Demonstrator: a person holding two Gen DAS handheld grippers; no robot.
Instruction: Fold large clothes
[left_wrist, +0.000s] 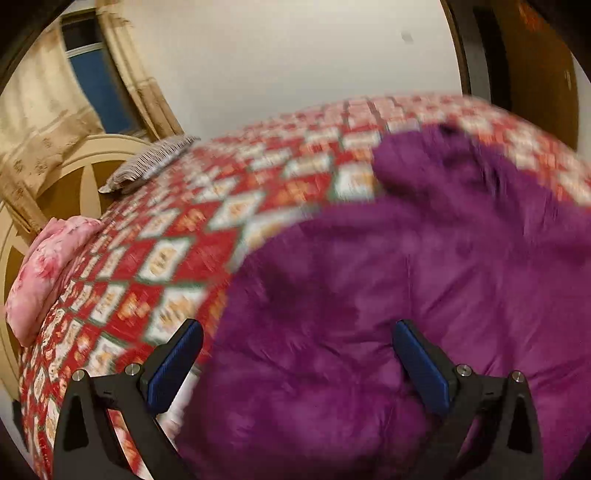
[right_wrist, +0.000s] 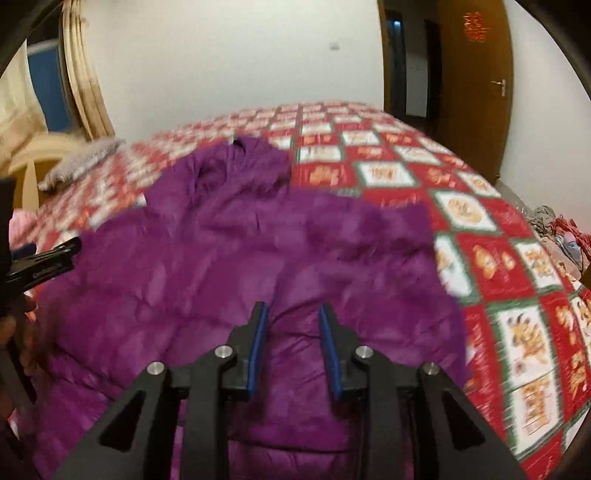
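A large purple padded jacket (right_wrist: 258, 266) lies spread on the bed, its hood end (right_wrist: 240, 162) toward the far side. It also fills the lower right of the left wrist view (left_wrist: 424, 277). My left gripper (left_wrist: 295, 332) is wide open and empty, hovering over the jacket's left edge. My right gripper (right_wrist: 293, 314) is partly open and empty, just above the jacket's near part. The left gripper also shows at the left edge of the right wrist view (right_wrist: 48, 266). Both views are blurred by motion.
The bed carries a red, white and green patterned quilt (right_wrist: 461, 206). A grey pillow (left_wrist: 151, 162) and a pink folded blanket (left_wrist: 48, 266) lie by the headboard (left_wrist: 74, 177). A wooden door (right_wrist: 476, 74) stands at the far right, curtains (left_wrist: 44, 122) at the left.
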